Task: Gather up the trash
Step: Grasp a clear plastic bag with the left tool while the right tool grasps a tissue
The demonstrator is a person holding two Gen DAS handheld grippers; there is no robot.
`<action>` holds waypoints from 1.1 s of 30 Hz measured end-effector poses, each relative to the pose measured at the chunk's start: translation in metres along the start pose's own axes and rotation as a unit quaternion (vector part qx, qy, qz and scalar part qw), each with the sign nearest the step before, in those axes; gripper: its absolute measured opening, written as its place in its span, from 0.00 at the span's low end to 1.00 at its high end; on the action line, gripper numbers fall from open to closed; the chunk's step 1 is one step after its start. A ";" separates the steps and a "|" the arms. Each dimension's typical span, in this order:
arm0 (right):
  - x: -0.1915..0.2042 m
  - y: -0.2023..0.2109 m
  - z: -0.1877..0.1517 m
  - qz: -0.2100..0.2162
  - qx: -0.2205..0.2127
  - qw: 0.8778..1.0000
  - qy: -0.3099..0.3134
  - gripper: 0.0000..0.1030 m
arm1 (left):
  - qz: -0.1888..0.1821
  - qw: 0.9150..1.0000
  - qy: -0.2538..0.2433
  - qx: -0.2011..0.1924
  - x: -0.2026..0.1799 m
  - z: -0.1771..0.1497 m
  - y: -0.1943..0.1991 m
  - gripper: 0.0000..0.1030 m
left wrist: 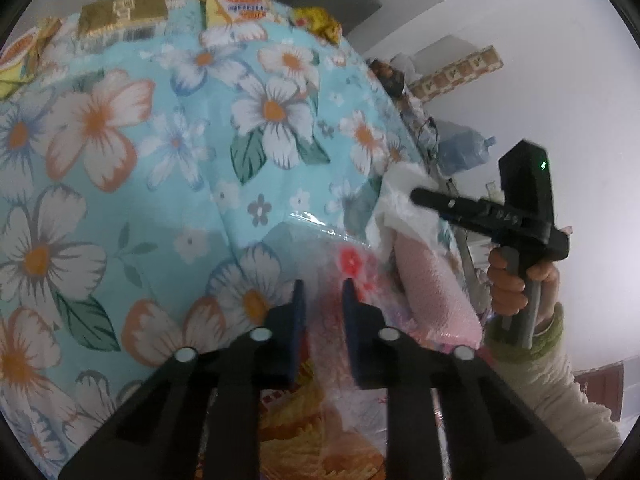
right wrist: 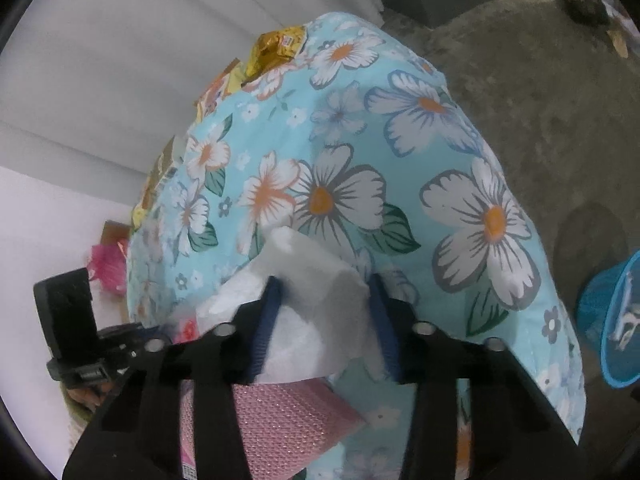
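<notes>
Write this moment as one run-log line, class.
left claw: open over clear wrapper | right claw: open around tissue | pink foam: beside tissue | bin: on floor

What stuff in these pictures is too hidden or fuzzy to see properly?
- Clear plastic wrapper, left wrist view: motion blur smears its red print, so it cannot be read.
- Pink foam sheet, right wrist view: the right gripper and white tissue cover its top.
- Blue basket, right wrist view: cut off by the picture's edge; contents too small to name.
- Snack packets, left wrist view: labels too blurred to read.
</notes>
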State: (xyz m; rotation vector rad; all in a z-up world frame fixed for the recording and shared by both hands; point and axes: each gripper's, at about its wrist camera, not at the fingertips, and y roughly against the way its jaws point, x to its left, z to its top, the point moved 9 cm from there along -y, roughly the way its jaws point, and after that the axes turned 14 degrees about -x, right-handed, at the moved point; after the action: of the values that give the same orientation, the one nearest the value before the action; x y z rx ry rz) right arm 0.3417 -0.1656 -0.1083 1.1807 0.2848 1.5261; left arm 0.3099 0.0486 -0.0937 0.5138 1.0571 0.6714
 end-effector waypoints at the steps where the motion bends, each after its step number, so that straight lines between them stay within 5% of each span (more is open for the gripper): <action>1: 0.001 -0.001 -0.001 0.004 0.001 1.000 -0.003 0.19 | -0.002 1.000 0.001 -0.007 -0.001 0.002 0.001 0.11; 4: 0.004 0.000 -0.001 0.024 0.001 1.000 -0.020 0.05 | -0.013 0.999 0.001 -0.037 -0.006 0.014 0.013 0.07; 11: 0.031 0.033 0.027 0.101 -0.056 0.992 -0.048 0.02 | -0.045 0.991 0.007 -0.128 -0.024 0.047 0.050 0.02; 21: 0.085 0.107 0.056 0.160 -0.145 0.976 -0.010 0.01 | -0.046 0.964 -0.013 -0.261 -0.045 0.076 0.122 0.01; 33: 0.104 0.168 0.040 0.174 -0.198 0.964 0.030 0.01 | 0.001 0.928 -0.118 -0.353 -0.112 0.043 0.176 0.01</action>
State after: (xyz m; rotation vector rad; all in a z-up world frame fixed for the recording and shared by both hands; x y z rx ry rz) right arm 0.2849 -0.1507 0.0849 0.8933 -0.1960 1.8213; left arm 0.2680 0.0871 0.1114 -0.0377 0.5283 0.9085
